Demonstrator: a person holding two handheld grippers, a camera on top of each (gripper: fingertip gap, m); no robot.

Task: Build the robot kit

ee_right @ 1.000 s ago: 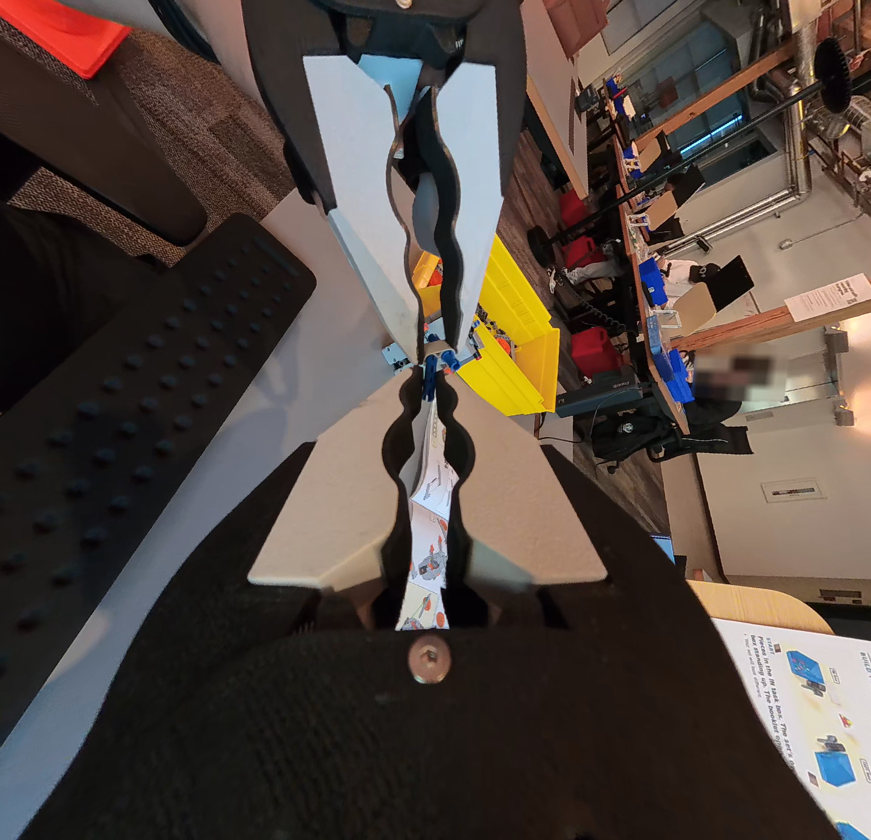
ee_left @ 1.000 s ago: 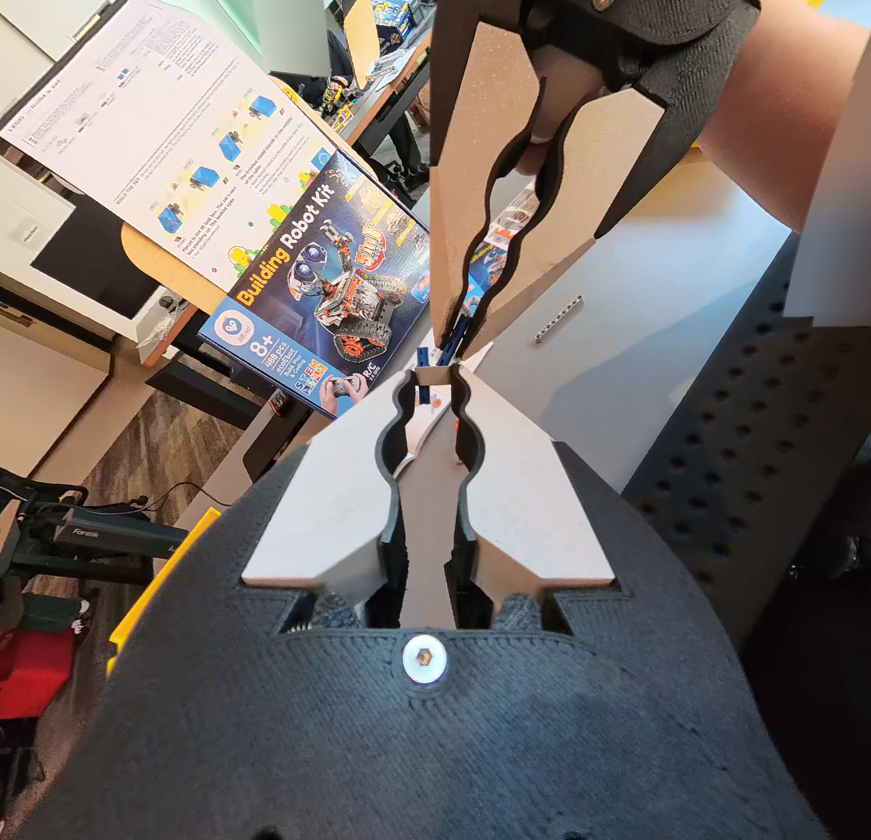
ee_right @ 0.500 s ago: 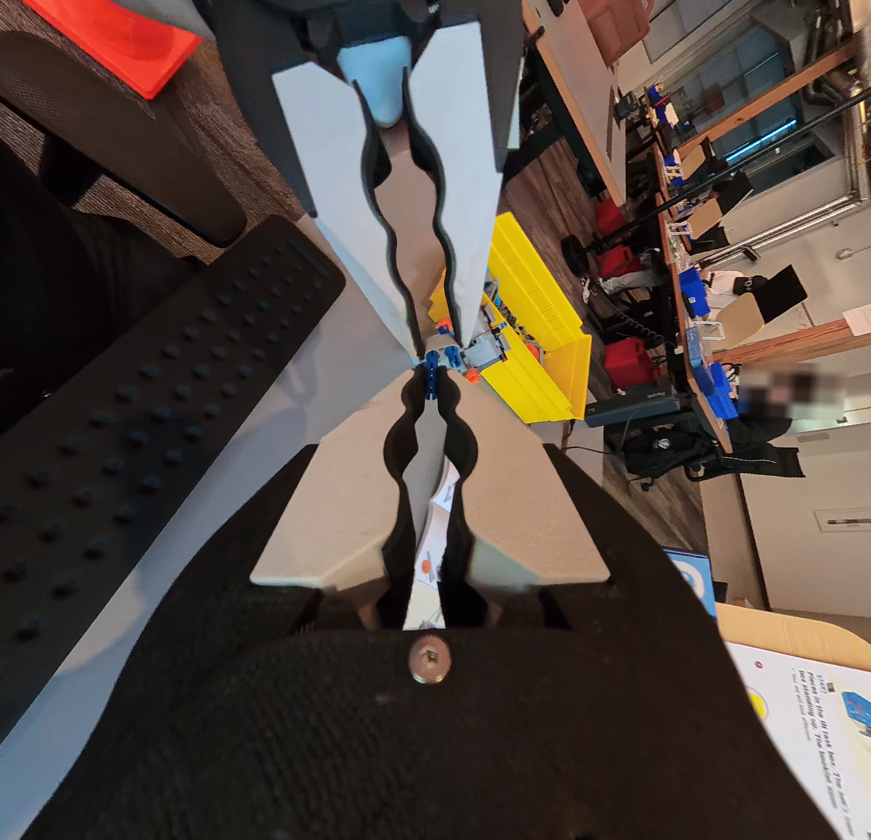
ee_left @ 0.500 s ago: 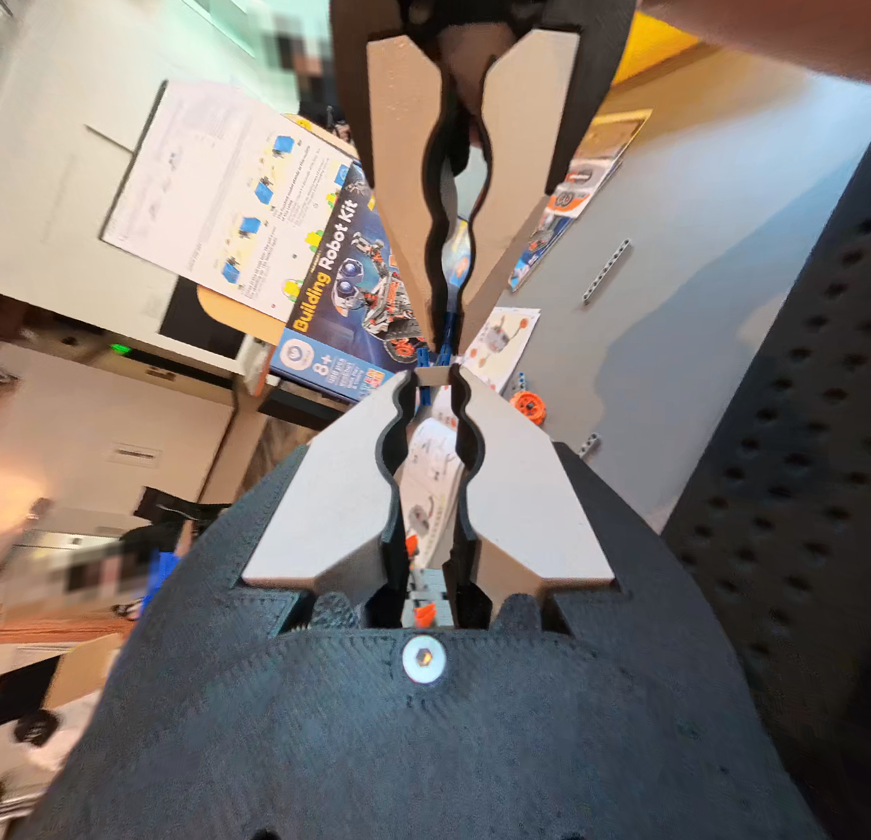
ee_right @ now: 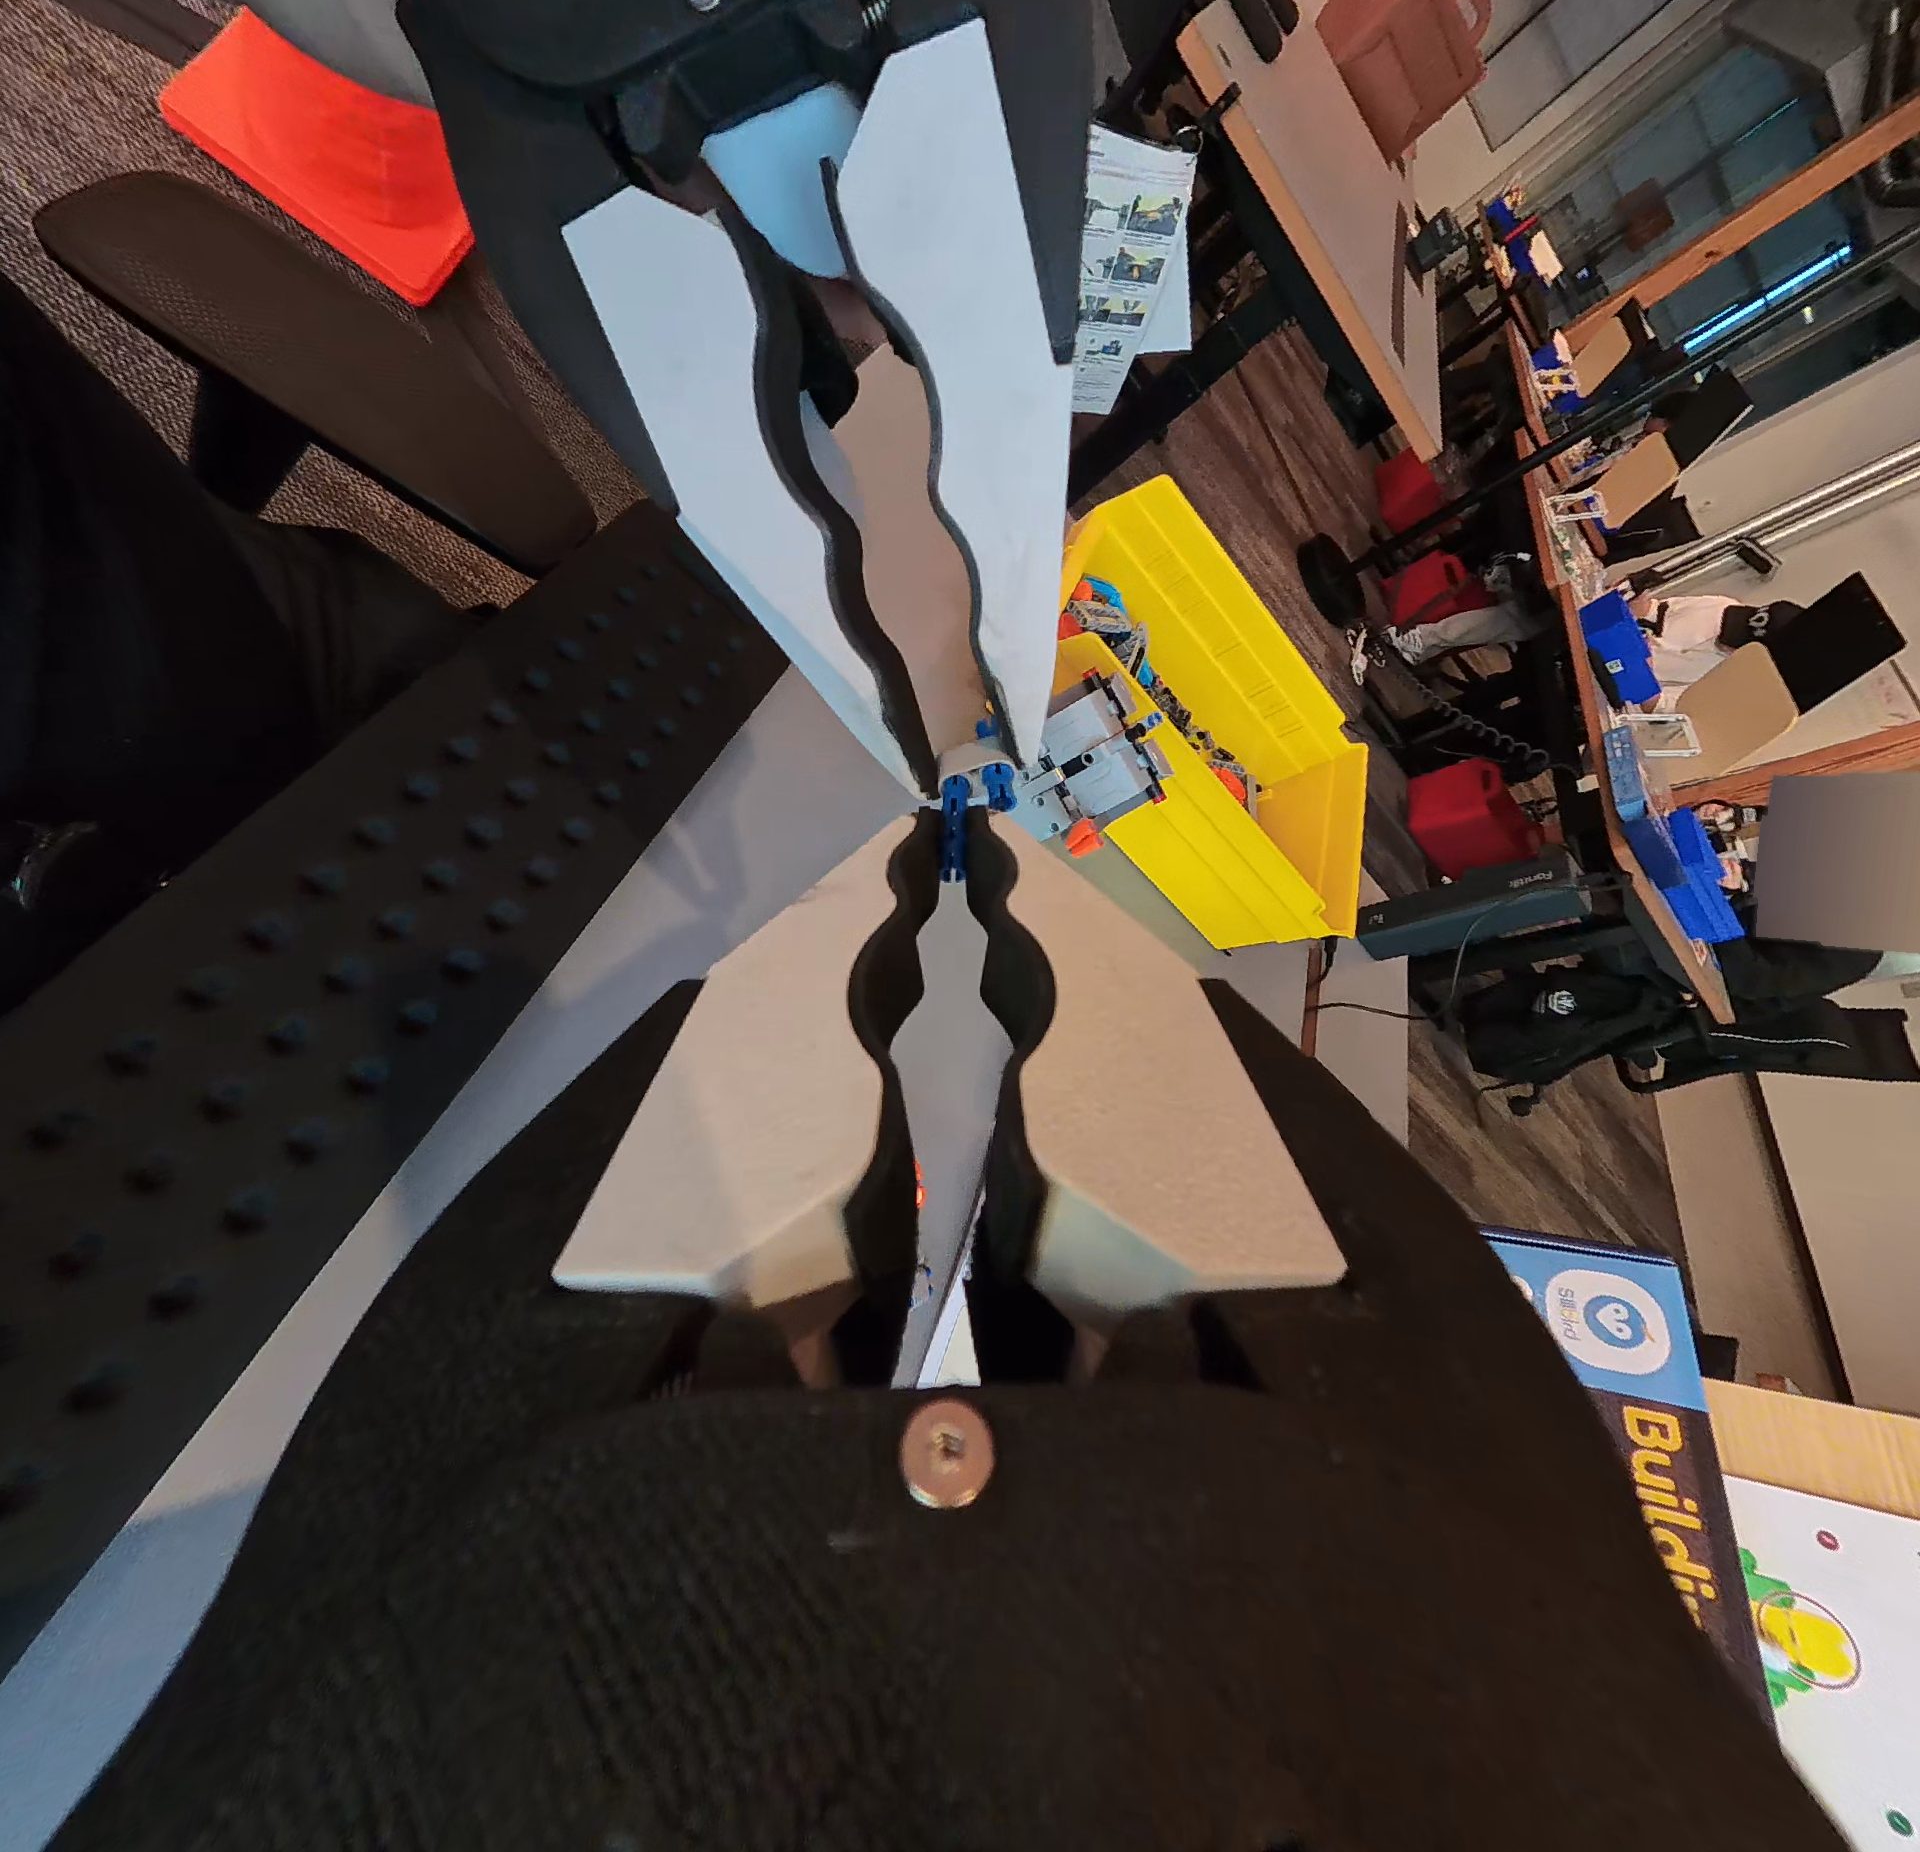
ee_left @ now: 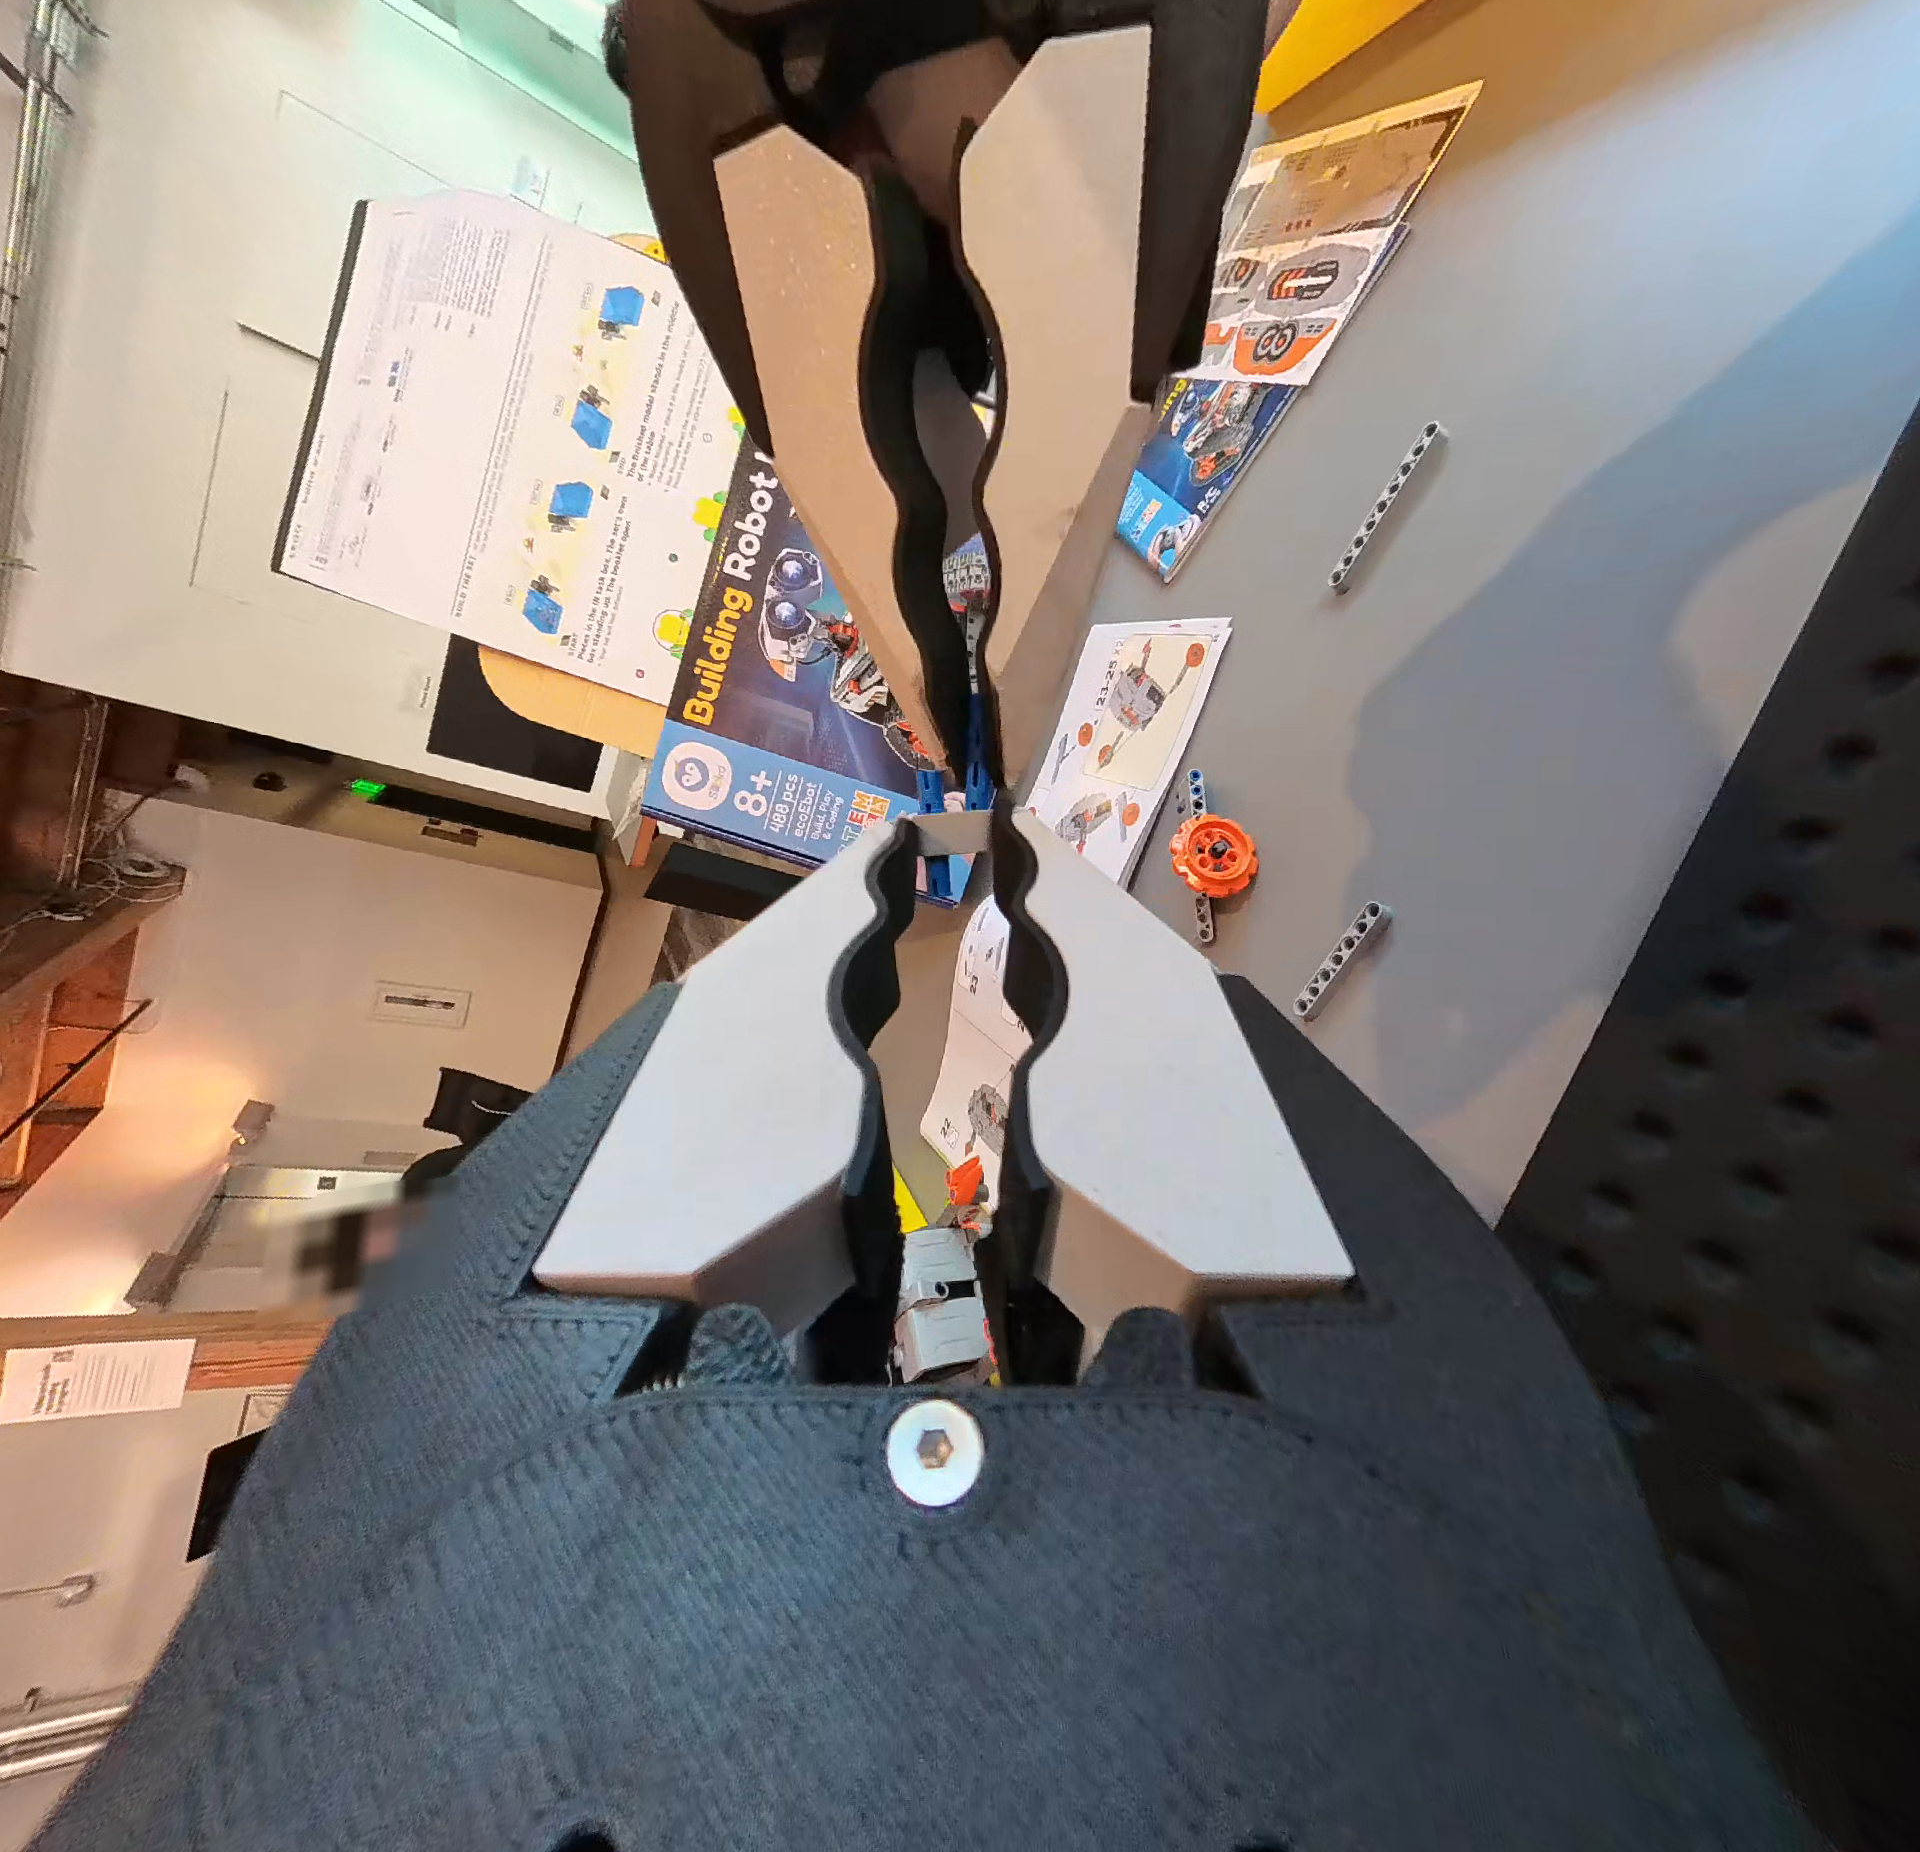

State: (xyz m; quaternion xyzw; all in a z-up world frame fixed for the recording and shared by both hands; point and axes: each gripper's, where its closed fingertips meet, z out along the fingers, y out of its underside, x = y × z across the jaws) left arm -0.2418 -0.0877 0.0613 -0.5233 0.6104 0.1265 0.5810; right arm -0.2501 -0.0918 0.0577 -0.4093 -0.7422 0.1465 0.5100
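My left gripper (ee_left: pixel 951 834) is shut on a small grey connector piece (ee_left: pixel 940 832) with blue pins in it. My right gripper (ee_right: pixel 956 838) is shut on a blue pin (ee_right: pixel 953 852). The two grippers meet tip to tip above the grey table (ee_left: pixel 1507 763), and the blue pin touches the grey piece (ee_right: pixel 977 761). In the left wrist view the right gripper (ee_left: pixel 966 758) comes down from the top. In the right wrist view the left gripper (ee_right: pixel 971 753) does the same. Whether the pin is seated in the piece is hidden by the fingers.
A blue robot kit box (ee_left: pixel 790 659), instruction leaflets (ee_left: pixel 1132 742), an orange gear (ee_left: pixel 1212 854) and loose grey beams (ee_left: pixel 1387 507) lie on the table. A black perforated board (ee_left: pixel 1714 971) is at the right. Yellow bins (ee_right: pixel 1226 711) and a grey motor assembly (ee_right: pixel 1101 763) lie behind. Left and right tips are no more than a few centimetres apart.
Both grippers stayed shut and tip to tip while turning together. The right gripper now lines up straight opposite the left, and more of the table shows.
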